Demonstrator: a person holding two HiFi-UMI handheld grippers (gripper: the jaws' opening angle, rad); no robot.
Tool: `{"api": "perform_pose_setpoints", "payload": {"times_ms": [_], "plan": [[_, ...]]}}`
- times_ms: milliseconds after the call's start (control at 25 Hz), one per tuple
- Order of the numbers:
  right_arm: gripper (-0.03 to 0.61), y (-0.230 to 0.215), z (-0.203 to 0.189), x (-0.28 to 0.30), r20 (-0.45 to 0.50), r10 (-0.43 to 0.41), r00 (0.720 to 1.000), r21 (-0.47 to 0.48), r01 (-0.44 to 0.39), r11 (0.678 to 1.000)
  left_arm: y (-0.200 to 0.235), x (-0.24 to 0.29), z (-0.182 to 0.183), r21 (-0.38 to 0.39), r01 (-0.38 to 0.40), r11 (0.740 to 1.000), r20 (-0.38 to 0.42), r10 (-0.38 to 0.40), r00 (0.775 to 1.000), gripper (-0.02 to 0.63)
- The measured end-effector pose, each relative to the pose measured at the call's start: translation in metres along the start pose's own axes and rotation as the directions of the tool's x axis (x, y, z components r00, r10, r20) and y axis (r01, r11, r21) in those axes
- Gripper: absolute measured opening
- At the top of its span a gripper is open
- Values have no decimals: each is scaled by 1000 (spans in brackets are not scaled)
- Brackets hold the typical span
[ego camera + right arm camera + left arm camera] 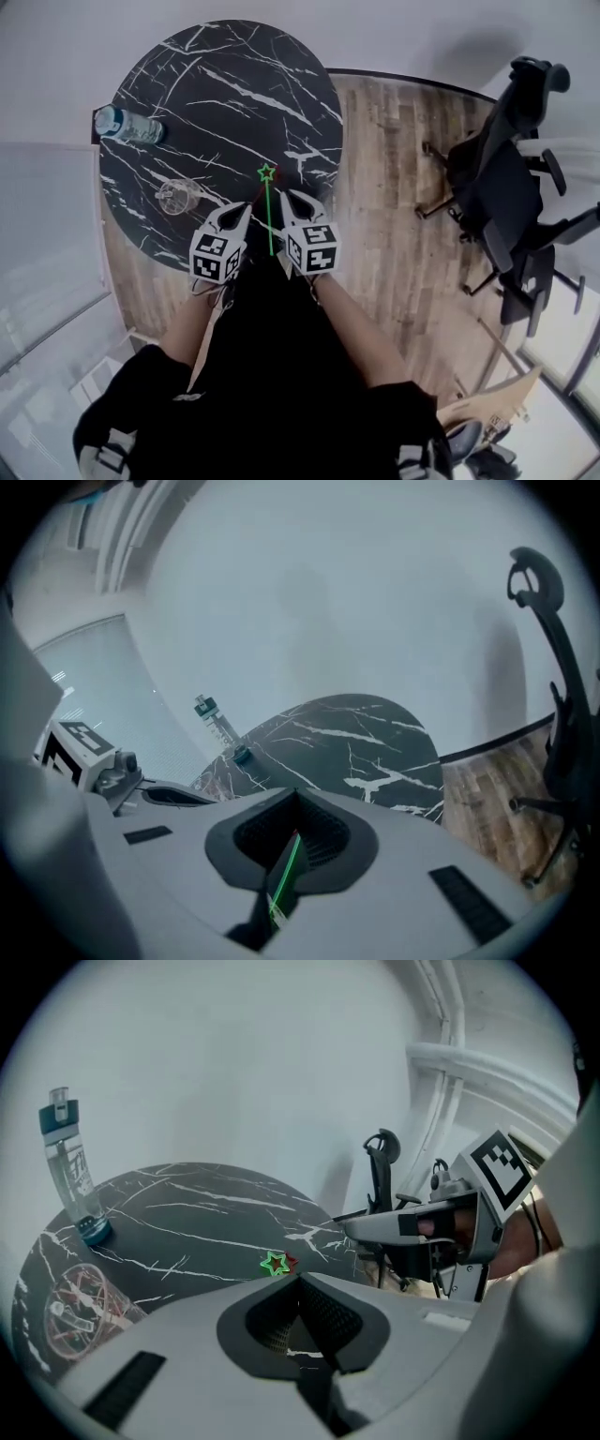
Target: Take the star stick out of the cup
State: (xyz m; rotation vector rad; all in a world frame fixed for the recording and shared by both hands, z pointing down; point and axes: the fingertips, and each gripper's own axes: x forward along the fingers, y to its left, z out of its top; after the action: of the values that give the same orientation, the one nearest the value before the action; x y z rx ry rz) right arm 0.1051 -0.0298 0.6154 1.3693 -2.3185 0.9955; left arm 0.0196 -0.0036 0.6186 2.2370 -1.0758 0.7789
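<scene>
The round black marble bench [216, 84] is filling the far left of the head view, standing on a wood-plank floor [394, 187]. A dark office chair [506, 178] is sitting well apart at the right.

The person is holding both tools over the near edge of the bench. The right tongs [289, 199] are clenching the green star stick [270, 216]. Its shaft is running between the jaws in the right gripper view, and its star is hanging over the bench, fully out of the cup [176, 197]. The left tongs [246, 206] are also pressed together. A thin red star stick [291, 1262] appears to be running out from their tip, its star just beside the green one.

A clear bottle [127, 125] with a teal cap is standing upright at the far left edge. The glass cup is standing near the left tongs, to their left.

The task is looking essentially done. The main risk now is the thin shaft pivoting or slipping, since the tongs are pinching it only at its lower end. The two stars are sitting so close that they could hook together if either hand is turning. A leftward swing of the left tongs could be knocking the light cup over.

No brand or wording is readable. The bottle's markings are too small to read, and the cubes are carrying only black-and-white square patterns.
</scene>
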Motion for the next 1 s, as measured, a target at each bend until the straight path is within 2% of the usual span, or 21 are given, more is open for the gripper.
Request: {"api": "perform_pose_setpoints", "payload": {"times_ms": [320,440,560,840,1000], "plan": [[-3,7,26,-35,75,67,995,-178,-53,983,-26,-18,23,-31,-109,994,102,111,989,0],[-3,20,42,-51,117,70,991,-203,-45,978,-30,-41,39,-18,-152,988,165,153,974,0],[-3,35,58,-67,182,66,981,-271,-14,962,-31,-65,58,13,-197,980,248,188,950,0],[-3,83,86,-106,331,40,943,-416,108,903,-43,-122,84,13,-174,985,398,155,904,0],[-3,118,94,-131,424,16,906,-431,186,883,-54,-164,98,88,-170,981,489,107,866,0]]}}
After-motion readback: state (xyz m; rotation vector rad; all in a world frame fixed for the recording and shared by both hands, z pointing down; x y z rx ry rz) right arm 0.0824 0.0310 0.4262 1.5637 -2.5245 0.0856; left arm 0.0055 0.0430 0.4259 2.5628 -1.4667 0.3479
